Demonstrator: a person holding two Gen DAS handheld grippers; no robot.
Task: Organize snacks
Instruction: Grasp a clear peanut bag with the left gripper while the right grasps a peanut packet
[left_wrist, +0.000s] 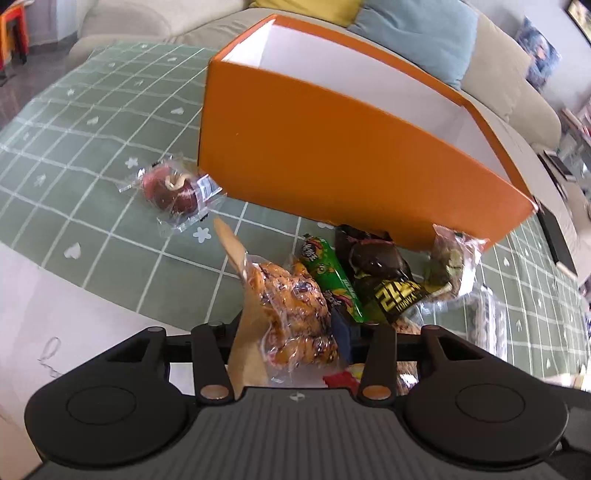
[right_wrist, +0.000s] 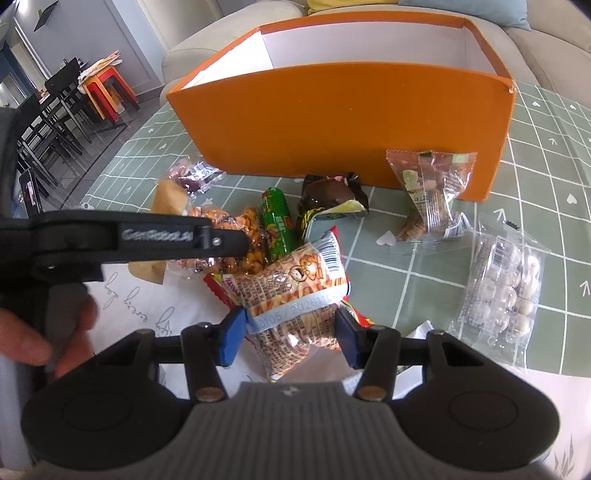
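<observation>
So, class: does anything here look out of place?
Yes: every snack lies outside the orange box. One red-wrapped snack sits apart from the pile, on the tablecloth near the box's left corner.

One orange box (right_wrist: 343, 122) here. Eight snack packets out front: the red-brown cake (left_wrist: 173, 192), orange pastry (left_wrist: 291, 310), green roll (right_wrist: 277, 225), dark chocolate pack (right_wrist: 328, 199), nut bag (right_wrist: 432, 195), white balls (right_wrist: 506, 291), printed cracker pack (right_wrist: 295, 306), red one (right_wrist: 218, 291) beneath.

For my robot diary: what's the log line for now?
left gripper: open, cookie bag between | right gripper: shut on peanut packet
</observation>
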